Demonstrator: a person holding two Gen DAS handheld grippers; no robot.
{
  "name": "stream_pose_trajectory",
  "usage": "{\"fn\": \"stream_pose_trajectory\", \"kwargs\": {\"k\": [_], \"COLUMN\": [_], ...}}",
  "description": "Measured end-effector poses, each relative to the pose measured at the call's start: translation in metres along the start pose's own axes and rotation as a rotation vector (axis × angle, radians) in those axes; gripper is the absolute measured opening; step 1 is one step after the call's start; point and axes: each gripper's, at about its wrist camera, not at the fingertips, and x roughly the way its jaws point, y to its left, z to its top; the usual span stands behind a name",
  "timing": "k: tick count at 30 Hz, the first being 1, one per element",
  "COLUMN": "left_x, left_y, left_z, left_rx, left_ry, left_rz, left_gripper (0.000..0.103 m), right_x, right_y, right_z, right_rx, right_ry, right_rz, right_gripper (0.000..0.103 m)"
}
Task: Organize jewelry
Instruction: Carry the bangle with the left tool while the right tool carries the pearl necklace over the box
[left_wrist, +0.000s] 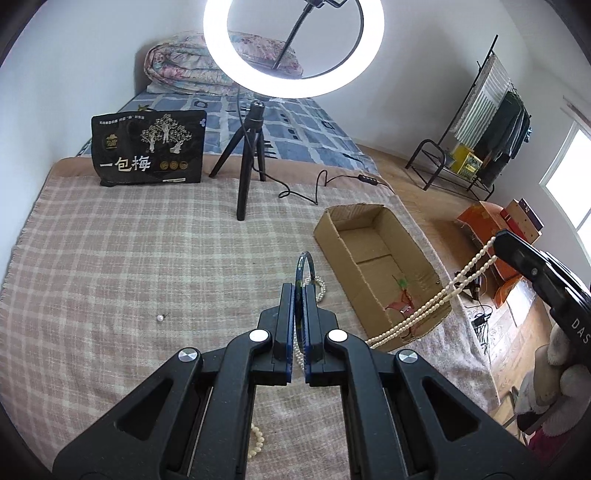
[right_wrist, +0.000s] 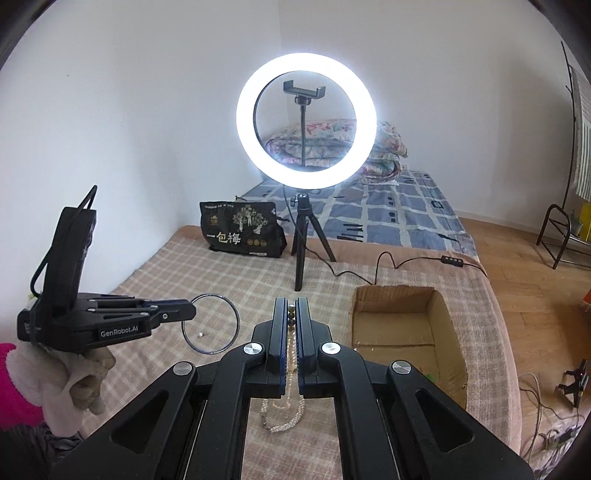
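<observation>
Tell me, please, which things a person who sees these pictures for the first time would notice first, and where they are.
The glowing white ring light on a black tripod stands at the far side of the checked pink blanket. In front, the left gripper is shut on a thin dark round bangle, and the right gripper is shut on a long white pearl necklace. An open brown cardboard box lies to the right.

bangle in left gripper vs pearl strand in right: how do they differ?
The bangle is one rigid dark hoop; the pearl necklace is a limp string of white beads. The bangle sticks out stiffly past the left gripper; the necklace droops from the right gripper. Both are clamped in shut jaws, off the blanket.
</observation>
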Motion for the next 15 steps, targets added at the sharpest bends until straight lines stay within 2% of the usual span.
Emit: {"fn": "stream_pose_trajectory", "kwargs": {"k": [15], "left_x": [0.035], "left_y": [-0.067], "left_z": [0.018], "left_rx": [0.056], "left_ry": [-0.001], "left_rz": [-0.07], "left_gripper": [0.001], "right_x": [0.021], "right_y": [-0.078], "right_z": [0.035], "right_rx": [0.02], "right_ry": [-0.007], "right_rz": [-0.141], "right_gripper": [0.002]}}
